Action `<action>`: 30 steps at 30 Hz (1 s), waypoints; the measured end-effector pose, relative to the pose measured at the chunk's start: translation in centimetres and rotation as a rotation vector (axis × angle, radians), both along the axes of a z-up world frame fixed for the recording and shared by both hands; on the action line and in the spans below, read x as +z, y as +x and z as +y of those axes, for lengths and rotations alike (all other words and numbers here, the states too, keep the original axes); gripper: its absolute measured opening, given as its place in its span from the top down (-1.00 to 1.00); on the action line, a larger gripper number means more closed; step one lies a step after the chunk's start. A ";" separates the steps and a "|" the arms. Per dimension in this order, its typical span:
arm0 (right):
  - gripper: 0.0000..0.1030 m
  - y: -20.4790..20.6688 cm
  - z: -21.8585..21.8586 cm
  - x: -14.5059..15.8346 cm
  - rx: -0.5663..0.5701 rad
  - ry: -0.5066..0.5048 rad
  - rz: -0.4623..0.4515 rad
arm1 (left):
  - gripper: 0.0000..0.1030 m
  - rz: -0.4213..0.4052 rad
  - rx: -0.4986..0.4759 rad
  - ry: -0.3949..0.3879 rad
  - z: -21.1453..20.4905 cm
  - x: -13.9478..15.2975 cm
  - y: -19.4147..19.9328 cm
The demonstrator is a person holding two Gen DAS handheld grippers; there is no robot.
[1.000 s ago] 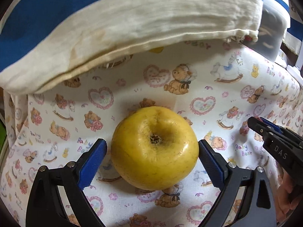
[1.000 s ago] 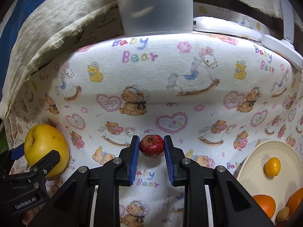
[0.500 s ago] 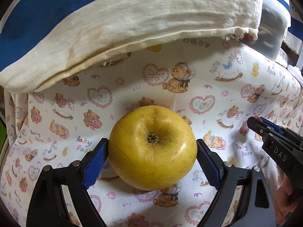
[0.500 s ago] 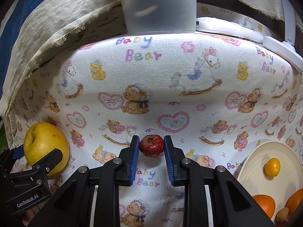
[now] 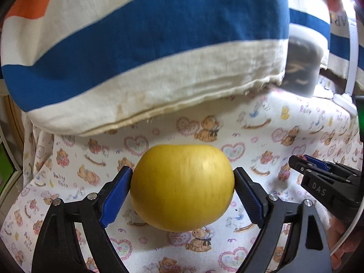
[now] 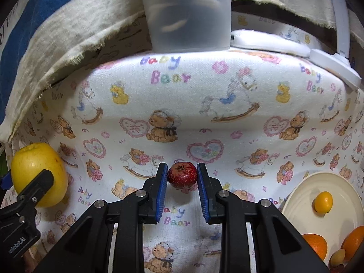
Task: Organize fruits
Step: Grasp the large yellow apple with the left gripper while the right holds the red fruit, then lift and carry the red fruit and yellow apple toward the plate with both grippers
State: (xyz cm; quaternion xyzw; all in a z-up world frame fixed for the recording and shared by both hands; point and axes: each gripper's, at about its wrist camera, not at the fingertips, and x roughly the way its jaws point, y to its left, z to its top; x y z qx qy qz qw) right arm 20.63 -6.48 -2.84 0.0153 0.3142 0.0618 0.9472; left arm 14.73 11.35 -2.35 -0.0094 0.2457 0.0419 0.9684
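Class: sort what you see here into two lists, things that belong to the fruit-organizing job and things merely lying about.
Job: yellow apple in the left gripper; small red fruit in the right gripper; cream plate with oranges.

Lying about: translucent tub; striped cloth; white lamp.

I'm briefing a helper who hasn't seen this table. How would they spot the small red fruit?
Find the teddy-bear cloth. Left of the cream plate, the right tongs pinch the red fruit. It is dark, speckled and far smaller than the yellow apple.

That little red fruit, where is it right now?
In the right wrist view the small red fruit sits centre frame, pinched by the right gripper above the bear-print cloth, left of the cream plate.
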 end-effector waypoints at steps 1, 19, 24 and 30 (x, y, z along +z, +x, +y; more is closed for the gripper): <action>0.48 -0.2 0.0 0.3 0.002 0.000 -0.008 | -0.70 -0.010 -0.005 0.003 -0.2 0.2 -0.2; 0.48 -4.0 -4.2 7.3 -0.060 0.111 -0.203 | -0.66 -0.119 -0.081 0.003 -2.1 4.6 -3.6; 0.48 -5.1 -5.4 10.3 -0.082 0.119 -0.267 | -0.65 -0.140 -0.112 0.006 -3.4 5.3 -4.2; 0.48 -6.9 -7.2 13.8 -0.091 0.179 -0.311 | -0.65 -0.151 -0.160 -0.014 -5.2 6.6 -5.2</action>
